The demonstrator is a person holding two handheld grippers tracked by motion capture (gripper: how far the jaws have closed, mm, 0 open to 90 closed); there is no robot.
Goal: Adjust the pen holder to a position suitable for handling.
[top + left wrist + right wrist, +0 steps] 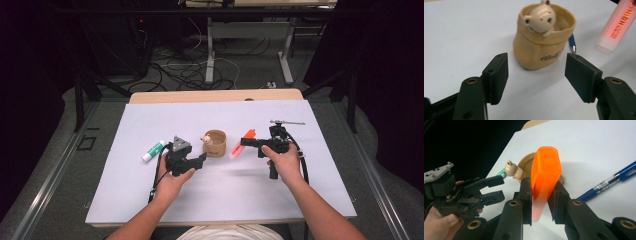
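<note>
Nearest the lens in the right gripper view: right gripper [541, 202], jaws pinching an orange highlighter [545, 173], held above the white mat [150, 200] just right of the tan bear pouch [215, 143]. Left gripper [200, 161] just left of the pouch, jaws spread, nothing between the pads. Blue pen [609, 182] flat beside the pouch; green-capped tube [152, 151] left of the left gripper.
</note>
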